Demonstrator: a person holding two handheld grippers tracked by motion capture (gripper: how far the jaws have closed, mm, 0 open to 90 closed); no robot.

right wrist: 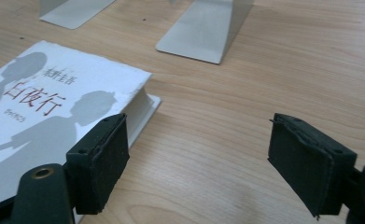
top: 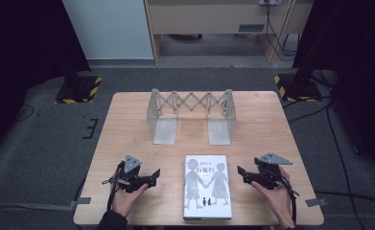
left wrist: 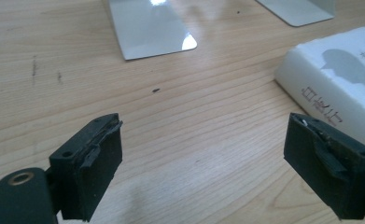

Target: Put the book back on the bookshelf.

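- High view: a white book (top: 207,187) lies flat on the wooden table (top: 127,120), cover up, near the edge at 6 o'clock — two grey silhouetted figures hold hands on its cover.
- At 9 o'clock of the book the left gripper (top: 155,175) sits in the person's left hand (top: 127,196), jaws pointing toward the book and apart from it.
- At 3 o'clock of the book the right gripper (top: 239,172) rests in the right hand (top: 274,194), jaws also aimed at the book, close to its edge without touching.
- At 12 o'clock of the book, farther up the table, stands a grey metal book rack (top: 191,104) with a scissor-lattice back and two flat base plates.
- Left gripper view: the two black jaws stand spread wide with bare table between them — nothing is pinched. The book's spine (left wrist: 325,100) lies at 2 o'clock, just beyond the right-hand jaw, with dark characters printed along it. One base plate (left wrist: 150,28) of the rack lies at 12 o'clock.
- Right gripper view: the jaws are spread here too, holding nothing. The book's cover (right wrist: 54,107) fills the 9 to 10 o'clock side, its corner just beyond the left-hand jaw; red characters run across it. A base plate (right wrist: 208,32) of the rack sits at 12 o'clock.
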